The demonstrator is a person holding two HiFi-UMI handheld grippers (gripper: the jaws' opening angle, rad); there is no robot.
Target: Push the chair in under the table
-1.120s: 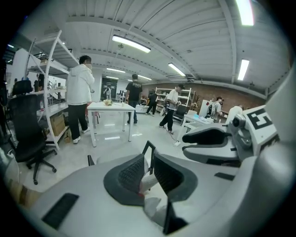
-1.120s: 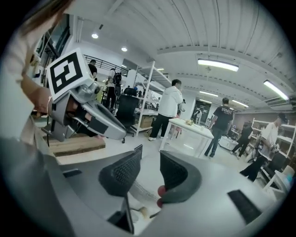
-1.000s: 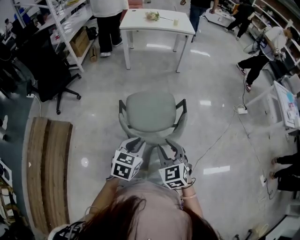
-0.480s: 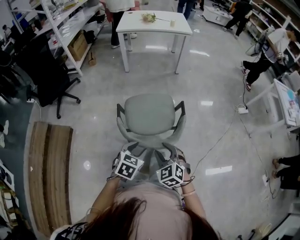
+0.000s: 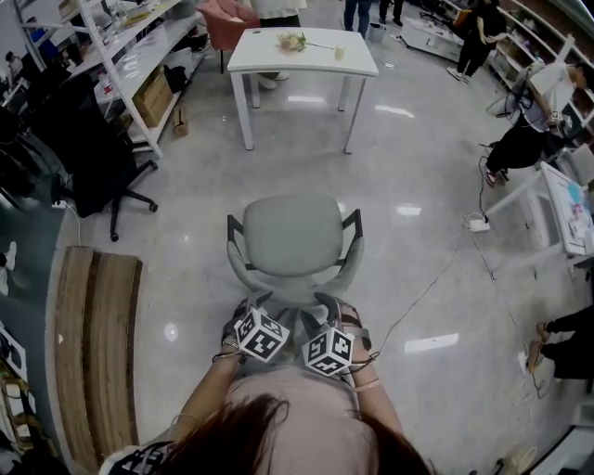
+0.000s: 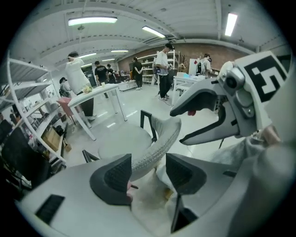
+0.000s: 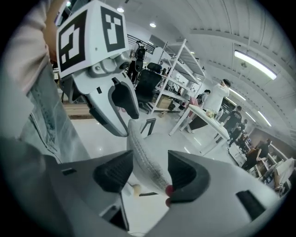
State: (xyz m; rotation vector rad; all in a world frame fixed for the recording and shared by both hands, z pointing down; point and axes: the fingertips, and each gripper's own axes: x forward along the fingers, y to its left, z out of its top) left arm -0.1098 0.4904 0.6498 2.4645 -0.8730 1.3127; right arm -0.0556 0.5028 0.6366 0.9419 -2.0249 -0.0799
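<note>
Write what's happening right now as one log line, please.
left gripper: open astride backrest | right gripper: open astride backrest | chair: not yet under table

Chair base: hidden beneath the seat of the chair (image 5: 295,237) in the head view.
Backrest top: covered there by the marker cubes of the left gripper (image 5: 261,314) and the right gripper (image 5: 326,314).
Pad contact: the backrest runs between both pairs of jaws; whether it touches them is unclear.
Table items: things on the table (image 5: 260,57) are too small to name.
Person (image 5: 277,9): cut off at the top edge.
</note>
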